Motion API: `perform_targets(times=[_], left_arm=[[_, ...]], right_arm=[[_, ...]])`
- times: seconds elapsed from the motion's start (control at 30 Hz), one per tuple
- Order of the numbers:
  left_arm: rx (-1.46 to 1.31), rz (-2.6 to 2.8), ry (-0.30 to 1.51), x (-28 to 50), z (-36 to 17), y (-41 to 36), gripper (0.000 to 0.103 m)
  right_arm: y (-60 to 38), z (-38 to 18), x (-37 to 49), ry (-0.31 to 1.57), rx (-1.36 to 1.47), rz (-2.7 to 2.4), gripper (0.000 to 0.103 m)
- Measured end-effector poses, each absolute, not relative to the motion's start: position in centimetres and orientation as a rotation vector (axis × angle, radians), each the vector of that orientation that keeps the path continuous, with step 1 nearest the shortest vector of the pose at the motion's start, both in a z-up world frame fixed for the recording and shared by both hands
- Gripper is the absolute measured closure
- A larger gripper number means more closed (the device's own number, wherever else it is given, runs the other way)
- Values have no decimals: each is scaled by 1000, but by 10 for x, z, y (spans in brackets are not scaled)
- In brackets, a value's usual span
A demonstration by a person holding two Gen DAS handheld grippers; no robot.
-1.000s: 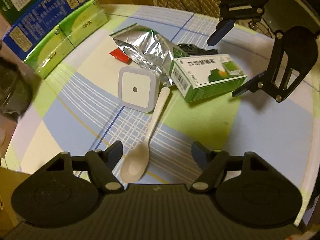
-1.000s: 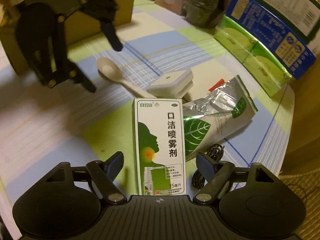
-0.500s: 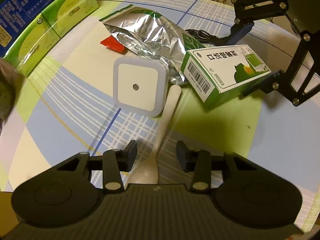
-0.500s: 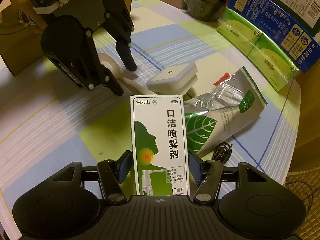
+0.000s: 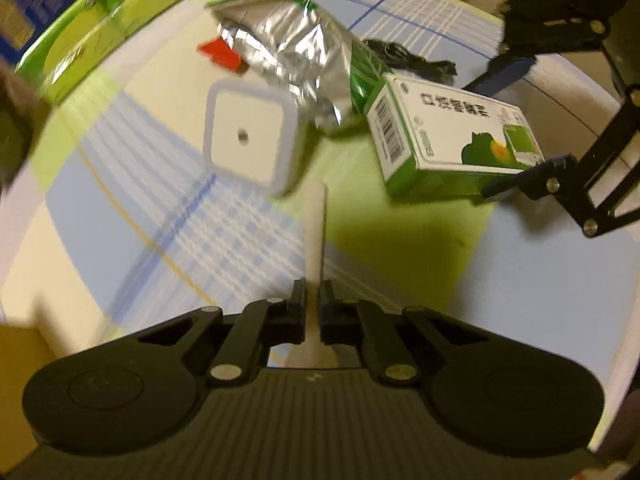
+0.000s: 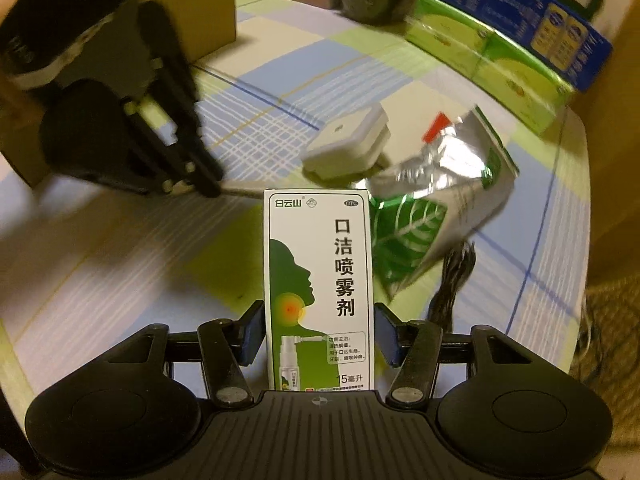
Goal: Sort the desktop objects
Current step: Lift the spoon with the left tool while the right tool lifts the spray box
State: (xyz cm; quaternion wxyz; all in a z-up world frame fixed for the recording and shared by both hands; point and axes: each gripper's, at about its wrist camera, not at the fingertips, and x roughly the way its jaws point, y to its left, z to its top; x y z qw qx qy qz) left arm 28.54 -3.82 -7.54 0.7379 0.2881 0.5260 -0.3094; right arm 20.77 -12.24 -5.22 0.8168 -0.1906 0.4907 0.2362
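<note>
The round table (image 5: 500,280), under its checked blue, green and cream cloth, carries the whole clutter, and on it both pickups have just been made at once. Largest of the loose things, the crumpled foil pouch (image 5: 292,44) lies toward the far edge, unmoved since a second ago. The green-and-white spray box (image 6: 318,292) lies in the middle with its long side along the right gripper (image 6: 318,330), whose jaws, a second ago wide and clear of the box, are closing on its two long flanks, the pads touching or very nearly so. The white square night light (image 5: 250,142) lies just beyond the spoon's handle tip, beside the pouch. The cream spoon (image 5: 314,236) was lying free between wide jaws a second ago; now the left gripper (image 5: 313,300) has sunk over it and clamped narrow on the handle near the bowl, the handle pointing away toward the night light. By my reading, spoon and box are both secured or nearly so, and lifting each to its sorting place is what remains; nothing shows where they belong.
</note>
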Motion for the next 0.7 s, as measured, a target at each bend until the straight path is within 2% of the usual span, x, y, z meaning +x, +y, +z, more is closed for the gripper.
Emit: perform_targets(times=[0.23, 0.43, 0.5, 0.63, 0.7], left_arm=[[402, -542, 1225, 233, -69, -20, 100], [249, -457, 1163, 186, -66, -9, 96], [209, -433, 1115, 173, -64, -5, 83], [155, -371, 1015, 148, -55, 11, 77], [108, -342, 981, 139, -51, 20, 71]], right_arm=[[-121, -43, 173, 1129, -191, 385, 50], [-118, -43, 148, 1132, -85, 310, 50], [-118, -42, 139, 1117, -58, 275, 49], [-113, -42, 119, 1062, -34, 218, 30], [-113, -45, 110, 1037, -2, 210, 28]])
